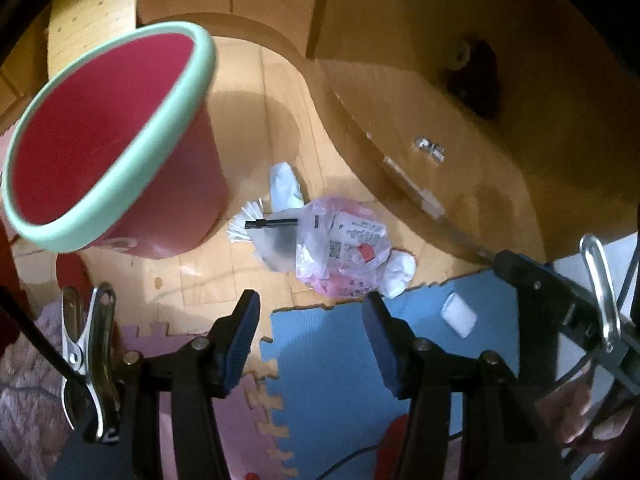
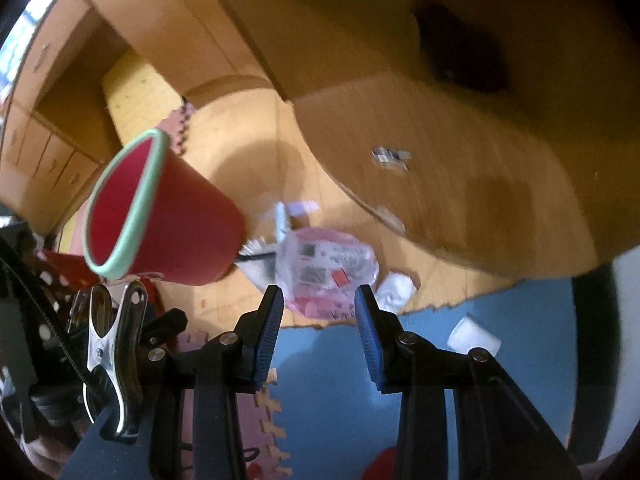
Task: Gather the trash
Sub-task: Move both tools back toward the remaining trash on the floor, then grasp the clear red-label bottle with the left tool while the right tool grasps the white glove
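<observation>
Jaws of both the left gripper (image 1: pixel 310 318) and right gripper (image 2: pixel 318 312) stand apart, empty, above the pink bag (image 1: pixel 344 246).

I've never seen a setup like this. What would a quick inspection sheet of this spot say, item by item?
Surface: wooden floor, with blue foam puzzle mat nearest the cameras.
Job's things: red plastic bin with mint-green rim, standing empty; crumpled pink-and-clear plastic bag lying beside it among white tissue wads.
Clutter: small white block on the blue mat.
Claws: left claw open, empty; right claw open, empty; both above the mat.
Cables: thin dark cable on the mat.
Surroundings: curved wooden furniture.
</observation>
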Available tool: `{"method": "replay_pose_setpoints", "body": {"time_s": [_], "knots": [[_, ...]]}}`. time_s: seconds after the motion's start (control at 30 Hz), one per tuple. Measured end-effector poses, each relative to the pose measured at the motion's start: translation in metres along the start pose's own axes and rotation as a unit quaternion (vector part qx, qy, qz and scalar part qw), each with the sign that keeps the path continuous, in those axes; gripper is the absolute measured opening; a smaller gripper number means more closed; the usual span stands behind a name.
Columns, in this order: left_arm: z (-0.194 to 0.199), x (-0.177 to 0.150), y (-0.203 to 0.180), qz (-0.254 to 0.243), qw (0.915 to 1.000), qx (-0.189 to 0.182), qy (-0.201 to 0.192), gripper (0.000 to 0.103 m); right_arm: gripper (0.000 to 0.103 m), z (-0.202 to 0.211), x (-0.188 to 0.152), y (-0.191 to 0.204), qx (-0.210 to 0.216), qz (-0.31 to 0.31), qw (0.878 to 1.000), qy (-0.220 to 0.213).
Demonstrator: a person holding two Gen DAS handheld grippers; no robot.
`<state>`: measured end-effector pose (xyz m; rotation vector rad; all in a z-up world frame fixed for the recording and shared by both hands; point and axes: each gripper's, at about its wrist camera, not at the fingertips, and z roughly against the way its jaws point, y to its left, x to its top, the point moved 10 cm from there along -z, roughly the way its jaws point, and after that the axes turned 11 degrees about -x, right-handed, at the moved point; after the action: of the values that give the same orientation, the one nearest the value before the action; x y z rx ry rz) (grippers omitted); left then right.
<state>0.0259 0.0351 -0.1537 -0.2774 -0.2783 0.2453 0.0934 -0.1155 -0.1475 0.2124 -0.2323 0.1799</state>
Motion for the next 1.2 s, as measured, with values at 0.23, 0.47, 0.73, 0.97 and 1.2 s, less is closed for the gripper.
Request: {"method": "replay_pose_setpoints", "body": {"time_s": [0.23, 0.47, 0.73, 0.97, 1.2], "knots": [[-0.045, 0.0, -0.01, -0.052, 0.9981, 0.015, 0.029, 0.058, 0.038, -0.037, -0.005, -0.025, -0.007, -0.025, 1.0, 0.013], [-0.086, -0.005, -0.035, -0.128, 0.9907, 0.025, 0.036, 0.061, 0.038, -0.071, -0.021, -0.057, -0.019, -0.098, 0.993, 0.062], [-0.15, -0.006, -0.044, -0.146, 0.9861, 0.019, 0.077, 0.065, 0.038, -0.092, -0.036, -0.071, -0.025, -0.121, 0.987, 0.105], [-0.188, -0.001, -0.03, -0.155, 0.9812, 0.012, 0.115, 0.065, 0.038, -0.113, -0.048, -0.081, -0.025, -0.137, 0.98, 0.143], [-0.225, -0.004, -0.041, -0.204, 0.9692, 0.022, 0.136, 0.065, 0.038, -0.125, -0.052, -0.089, -0.035, -0.143, 0.977, 0.156]]}}
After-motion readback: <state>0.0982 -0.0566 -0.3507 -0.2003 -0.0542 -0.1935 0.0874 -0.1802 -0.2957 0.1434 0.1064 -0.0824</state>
